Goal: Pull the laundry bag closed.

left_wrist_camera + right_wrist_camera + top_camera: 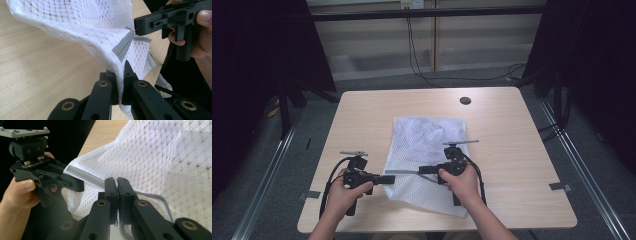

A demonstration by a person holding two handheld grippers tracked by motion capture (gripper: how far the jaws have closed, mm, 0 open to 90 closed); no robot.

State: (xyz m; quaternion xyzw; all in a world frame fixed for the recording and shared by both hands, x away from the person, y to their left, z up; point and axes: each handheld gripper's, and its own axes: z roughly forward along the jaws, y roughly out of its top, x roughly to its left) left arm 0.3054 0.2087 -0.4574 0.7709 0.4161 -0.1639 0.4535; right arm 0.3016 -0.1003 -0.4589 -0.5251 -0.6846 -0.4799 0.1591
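The white mesh laundry bag (pixel 427 157) lies mid-table, its grey zipper strip (pixel 123 46) stretched between both tools. The left gripper (pixel 388 179) is clamped on the bag's corner at the strip's left end. The right gripper (pixel 424 170), nearer the bag's middle, is closed tight on the zipper.

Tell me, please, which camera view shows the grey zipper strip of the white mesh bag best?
The left gripper view: the grey zipper strip runs close and sharp from the left tongs to the right tongs. The right gripper view shows it partly hidden between both tongs. The high view shows a thin grey line.
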